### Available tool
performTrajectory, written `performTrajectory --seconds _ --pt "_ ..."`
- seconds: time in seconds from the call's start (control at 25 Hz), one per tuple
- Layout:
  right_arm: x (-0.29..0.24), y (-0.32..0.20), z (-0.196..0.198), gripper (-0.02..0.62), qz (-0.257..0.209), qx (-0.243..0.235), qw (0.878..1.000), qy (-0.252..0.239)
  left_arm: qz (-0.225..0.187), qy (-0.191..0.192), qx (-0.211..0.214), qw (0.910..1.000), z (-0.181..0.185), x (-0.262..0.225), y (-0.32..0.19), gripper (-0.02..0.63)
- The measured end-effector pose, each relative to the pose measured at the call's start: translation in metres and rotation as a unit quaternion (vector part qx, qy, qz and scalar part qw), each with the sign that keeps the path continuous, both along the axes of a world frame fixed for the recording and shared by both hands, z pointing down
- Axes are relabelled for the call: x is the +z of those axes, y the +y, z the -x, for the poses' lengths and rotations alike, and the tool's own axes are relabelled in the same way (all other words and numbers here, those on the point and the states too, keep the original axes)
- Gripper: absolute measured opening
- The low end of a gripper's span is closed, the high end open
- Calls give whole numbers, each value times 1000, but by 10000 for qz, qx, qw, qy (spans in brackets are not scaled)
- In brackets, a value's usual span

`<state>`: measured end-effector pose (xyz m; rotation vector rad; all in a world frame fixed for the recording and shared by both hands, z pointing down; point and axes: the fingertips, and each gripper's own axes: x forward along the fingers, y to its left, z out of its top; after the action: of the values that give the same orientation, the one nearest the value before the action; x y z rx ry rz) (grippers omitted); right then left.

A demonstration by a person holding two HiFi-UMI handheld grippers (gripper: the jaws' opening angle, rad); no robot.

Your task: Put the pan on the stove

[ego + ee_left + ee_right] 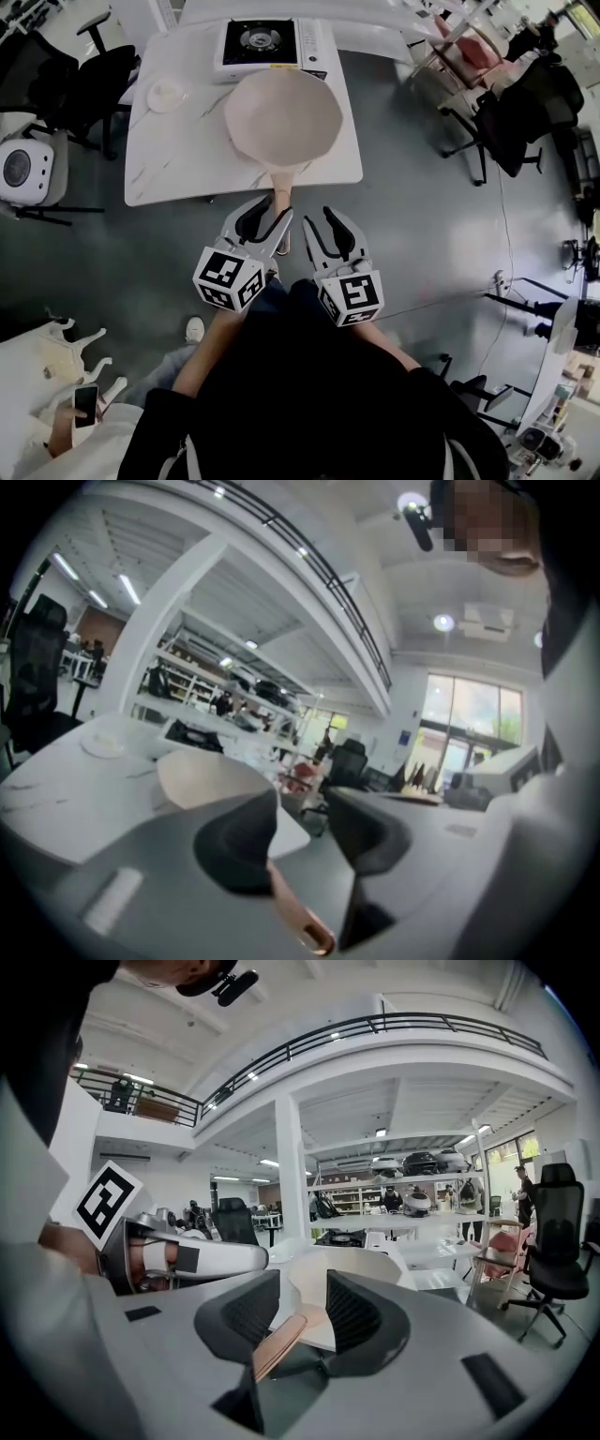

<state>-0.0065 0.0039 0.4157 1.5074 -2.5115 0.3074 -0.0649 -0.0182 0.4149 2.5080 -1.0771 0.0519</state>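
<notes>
Left tool [266, 216] and right tool [324, 223] both released, jaws apart at handle [281, 190] of pan [281, 117], past tabletop [178, 159] edge; pan just before stove [267, 45], dish [167, 94] at left.

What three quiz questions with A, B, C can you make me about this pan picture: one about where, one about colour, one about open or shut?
1. Where is the pan?
A. On top of the stove
B. On the table, just in front of the stove
C. On the floor

2. What colour is the inside of the pan?
A. Black
B. Bright blue
C. Pale beige

3. How do the right gripper jaws stand?
A. Apart
B. Squeezed tight together
C. Clamped on a cup

Answers:
1. B, the head view shows the pan sitting on the white tabletop with the stove behind it.
2. C, the bowl of the pan looks pale beige from above.
3. A, the right gripper view shows a clear gap between the two jaws.
</notes>
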Motion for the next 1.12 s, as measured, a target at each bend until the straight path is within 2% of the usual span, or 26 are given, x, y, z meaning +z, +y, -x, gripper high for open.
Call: performTrajectory --seconds 0.32,0.68,0.88,1.12 --pt "13 -10 6 121 308 -158 9993 -169 504 164 145 9985 0 16 -17 175" --pt "38 -19 15 121 581 -778 9952 -111 1082 574 211 9922 -6 42 -37 196" --pt "56 -19 18 121 956 -861 9913 -283 1596 777 207 9839 0 66 -43 221" --pt "77 -16 24 151 1532 -988 9812 -636 2200 1089 521 9680 -2 94 -45 250"
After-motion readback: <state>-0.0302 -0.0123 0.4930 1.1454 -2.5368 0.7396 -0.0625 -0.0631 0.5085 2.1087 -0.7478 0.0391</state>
